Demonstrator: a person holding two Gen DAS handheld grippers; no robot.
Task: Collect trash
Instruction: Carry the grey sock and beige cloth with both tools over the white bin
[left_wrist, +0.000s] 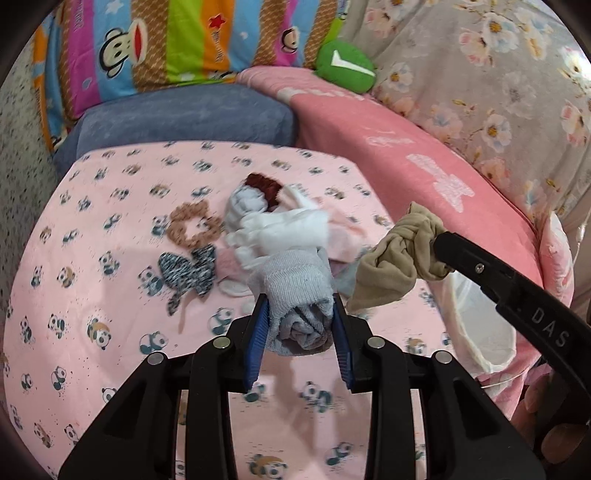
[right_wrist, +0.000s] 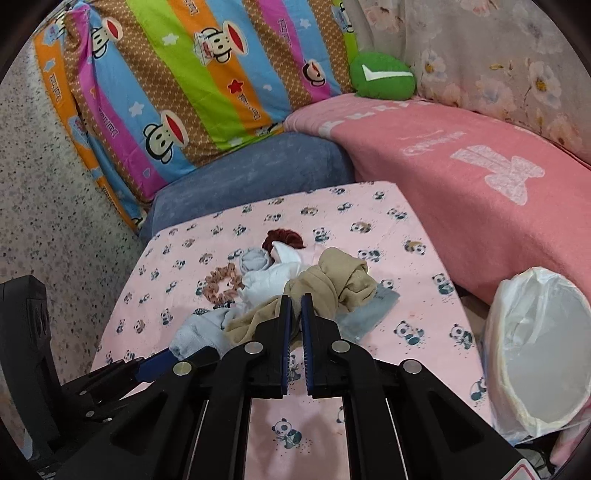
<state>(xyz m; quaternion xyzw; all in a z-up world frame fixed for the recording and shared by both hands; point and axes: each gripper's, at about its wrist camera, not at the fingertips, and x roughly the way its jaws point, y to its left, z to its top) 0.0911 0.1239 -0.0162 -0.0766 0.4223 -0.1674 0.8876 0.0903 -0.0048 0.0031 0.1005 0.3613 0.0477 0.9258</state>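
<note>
My left gripper (left_wrist: 299, 301) is shut on a rolled grey sock (left_wrist: 295, 295), squeezed between its blue pads above the pink panda-print cloth (left_wrist: 92, 369). My right gripper (right_wrist: 295, 297) is shut on a knotted tan stocking (right_wrist: 340, 280); in the left wrist view it comes in from the right (left_wrist: 439, 240) with the tan stocking (left_wrist: 399, 254) hanging from its tip. In the right wrist view the left gripper (right_wrist: 166, 358) and the grey sock (right_wrist: 195, 332) show at lower left. A white-lined bin (right_wrist: 535, 350) stands at the right edge.
On the cloth lie a white bundle (left_wrist: 280, 229), a dark red scrunchie (left_wrist: 264, 184), a tan scrunchie (left_wrist: 194, 223), a speckled black-and-white bow (left_wrist: 188, 273) and a grey packet (right_wrist: 369, 310). Behind are a blue cushion (left_wrist: 184, 118), a pink blanket (left_wrist: 388, 140) and a striped pillow (right_wrist: 184, 92).
</note>
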